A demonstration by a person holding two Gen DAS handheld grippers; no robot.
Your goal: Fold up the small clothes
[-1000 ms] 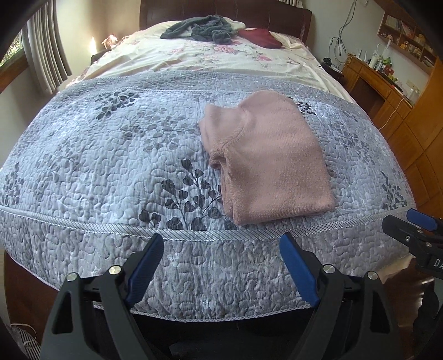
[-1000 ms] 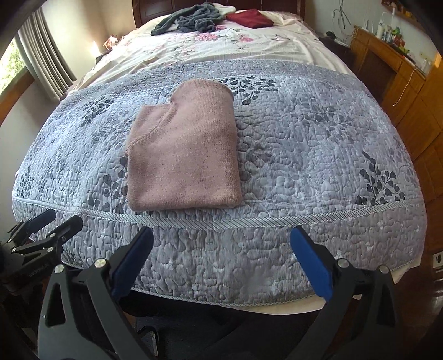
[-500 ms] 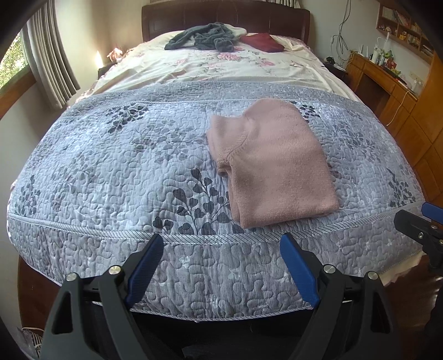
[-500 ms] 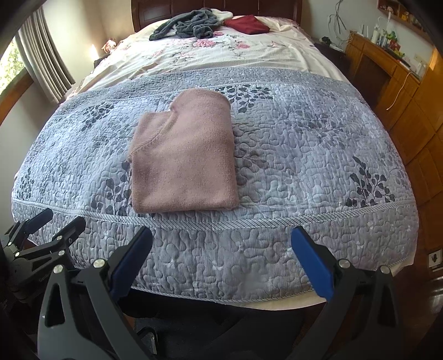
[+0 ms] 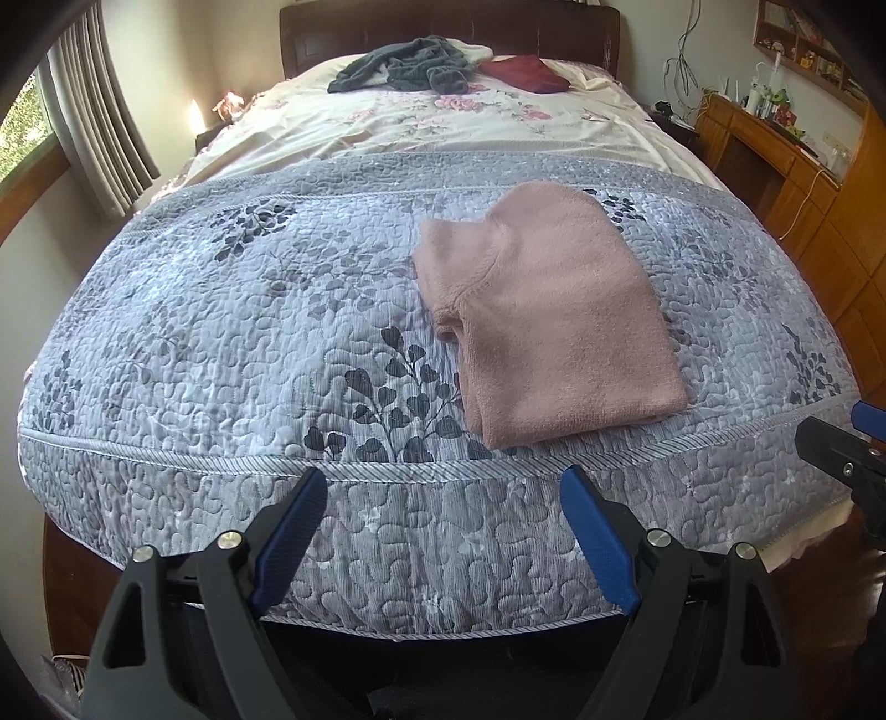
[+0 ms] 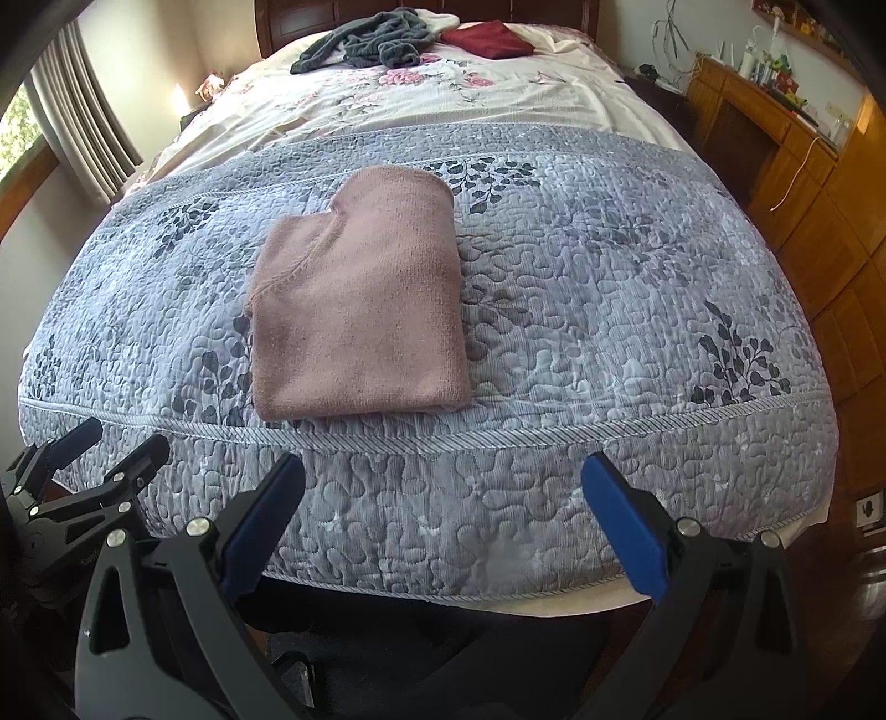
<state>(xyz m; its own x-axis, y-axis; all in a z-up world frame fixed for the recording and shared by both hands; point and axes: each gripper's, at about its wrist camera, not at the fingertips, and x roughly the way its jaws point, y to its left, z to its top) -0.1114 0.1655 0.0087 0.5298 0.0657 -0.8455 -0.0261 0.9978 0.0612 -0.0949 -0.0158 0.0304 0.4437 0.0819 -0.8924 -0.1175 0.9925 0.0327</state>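
Honestly there's nothing readable in either view. Closest thing is some faint pale lettering on the black body of the left gripper (image 6: 83,459), lower left of the right wrist view, but it's way too small and blurry to make out. The bottles and boxes on the wooden shelf (image 5: 797,50) in the upper right probably carry labels, same story though, just colour smudges.

Each tool, left (image 5: 443,501) and right (image 6: 443,487), has black triangular arms, silver screws and blue pads (image 5: 595,545).
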